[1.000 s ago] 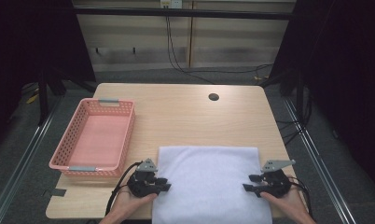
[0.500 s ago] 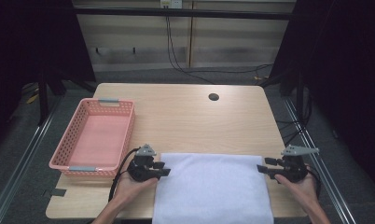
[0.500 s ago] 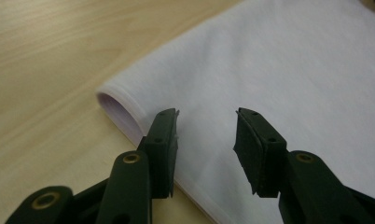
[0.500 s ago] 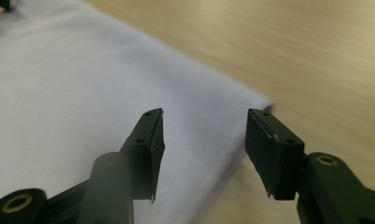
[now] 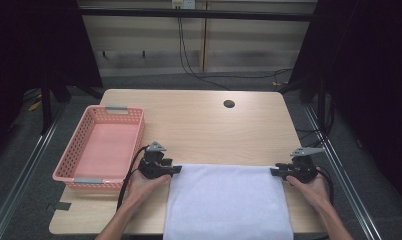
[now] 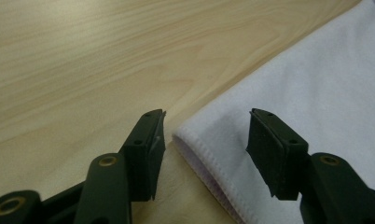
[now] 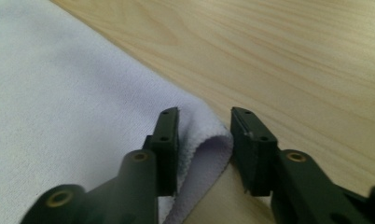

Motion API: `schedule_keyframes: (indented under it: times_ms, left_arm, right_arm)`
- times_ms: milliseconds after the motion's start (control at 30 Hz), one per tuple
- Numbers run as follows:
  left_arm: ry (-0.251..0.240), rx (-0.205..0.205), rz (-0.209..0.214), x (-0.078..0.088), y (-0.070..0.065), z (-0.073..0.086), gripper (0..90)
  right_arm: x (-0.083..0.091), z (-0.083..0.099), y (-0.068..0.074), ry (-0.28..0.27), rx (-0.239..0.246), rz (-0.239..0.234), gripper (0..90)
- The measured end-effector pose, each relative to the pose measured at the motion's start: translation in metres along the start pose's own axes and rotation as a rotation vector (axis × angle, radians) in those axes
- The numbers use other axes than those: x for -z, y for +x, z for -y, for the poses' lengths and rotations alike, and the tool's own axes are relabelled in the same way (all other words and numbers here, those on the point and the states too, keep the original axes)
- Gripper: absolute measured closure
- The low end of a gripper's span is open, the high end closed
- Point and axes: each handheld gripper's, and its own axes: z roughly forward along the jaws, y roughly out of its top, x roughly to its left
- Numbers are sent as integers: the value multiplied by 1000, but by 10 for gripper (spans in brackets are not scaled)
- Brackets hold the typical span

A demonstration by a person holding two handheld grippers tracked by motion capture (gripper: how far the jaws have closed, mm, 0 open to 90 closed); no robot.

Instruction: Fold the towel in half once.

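Worktop [image 5: 199, 125] is pale wood with a small dark hole [image 5: 229, 104] near its far edge. A white towel [image 5: 226, 200] covers the near middle, its far edge a straight fold line across the worktop and its near part hanging over the near edge; this reads as a fold in progress, with the two far corners handled at once so the edge stays even. A pink basket [image 5: 134, 120] sits along the left edge, likely where the folded cloth goes. Left gripper [image 5: 168, 170] is at the far left corner of the towel: its jaws have just been opening, now spread either side of the stitched hem [image 6: 199, 154], pads clear of it. Right gripper [image 5: 278, 172] is at the far right corner; its jaws have just been closing, the doubled corner [image 7: 204, 140] lies between them, the inner pad touching, the outer just short. Cloth is soft, fine-napped and unwrinkled.
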Motion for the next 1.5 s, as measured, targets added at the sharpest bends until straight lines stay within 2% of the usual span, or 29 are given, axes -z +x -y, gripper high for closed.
schedule_keyframes:
  times_ms: [33, 67, 100, 200, 233, 267, 300, 333, 400, 433, 467, 500, 533, 567, 600, 633, 700, 733, 767, 800, 867, 900, 933, 1000, 1067, 1100, 1167, 1233, 1500]
  left_arm:
    - [16, -6, -1, -1, 1, 1, 453]
    - [4, 3, 8, -2, 2, 2, 448]
    - [4, 3, 8, -2, 2, 2, 445]
    - [4, 2, 6, 0, 6, 2, 439]
    - [-3, -2, 12, 0, 7, 2, 438]
    - [-14, -28, 12, -2, 8, 3, 457]
    - [-14, -28, 12, -2, 8, 3, 475]
    - [-20, -40, 61, -5, 8, 2, 494]
    - [-15, -54, 67, -5, 7, 2, 504]
    - [1, -73, 81, -4, 6, 2, 533]
    - [7, -84, 91, -4, 4, 3, 619]
    - [22, -95, 84, -3, 2, 3, 619]
    - [35, -102, 102, -3, 0, 4, 764]
    - [38, -107, 103, -4, -2, 4, 764]
    - [48, -107, 104, -4, -3, 3, 818]
    - [45, -104, 101, -4, -4, 3, 828]
    - [30, -95, 89, -3, -3, 1, 835]
    - [-5, -76, 82, 0, -2, -2, 836]
    - [-5, -76, 82, 0, -2, -2, 838]
    - [-24, -75, 83, 5, -1, -8, 838]
    - [-65, -54, 90, 9, -1, -14, 840]
    - [-65, -54, 90, 9, -1, -14, 840]
    - [-91, -54, 82, 12, -1, -22, 840]
    - [-99, -55, 82, 14, 0, -25, 840]
    - [-118, -56, 63, 19, 1, -34, 841]
    - [-140, -49, 68, 23, 4, -41, 841]
    - [-146, -51, 64, 24, 4, -45, 840]
    - [-165, -66, 59, 28, 4, -57, 840]
    - [-164, -71, 12, 25, 14, -80, 841]
  right_arm:
    - [1, 1, 0, 0, -5, 0, 686]
    - [1, 1, 0, 1, -11, -5, 725]
    - [1, 1, 0, 1, -11, -5, 725]
    - [0, 2, -1, 0, -14, -23, 797]
    - [0, 2, -1, 0, -11, -31, 811]
    - [0, 2, -1, 0, -16, -36, 824]
    - [0, 2, -1, 0, -16, -36, 824]
    - [-1, 1, -2, 3, -22, -42, 829]
    - [-1, 1, -2, 3, -23, -42, 830]
    - [-1, 1, -2, 3, -24, -40, 833]
    - [-1, 1, -1, 3, -23, -40, 838]
    - [-1, 1, -1, 3, -23, -40, 838]
    - [-1, 1, -1, 4, -27, -43, 850]
    - [-1, 1, -1, 4, -27, -43, 850]
    - [0, 1, -2, 2, -32, -46, 859]
    - [1, 1, -2, -7, -37, -52, 861]
    - [2, 0, -3, -14, -45, -56, 861]
    - [8, -2, -4, -41, -52, -55, 863]
    - [8, -2, -4, -41, -52, -55, 863]
    - [14, -7, -6, -74, -63, -60, 864]
    - [20, -13, -7, -100, -55, -57, 864]
    - [20, -13, -7, -100, -55, -57, 864]
    - [25, -19, -8, -127, -52, -53, 865]
    - [28, -23, -9, -140, -53, -51, 865]
    - [34, -35, -14, -182, -57, -42, 865]
    - [35, -40, -15, -187, -51, -34, 865]
    - [36, -49, -16, -194, -38, -24, 865]
    - [37, -57, -18, -198, -33, -15, 865]
    - [34, -80, -31, -213, -28, 6, 867]
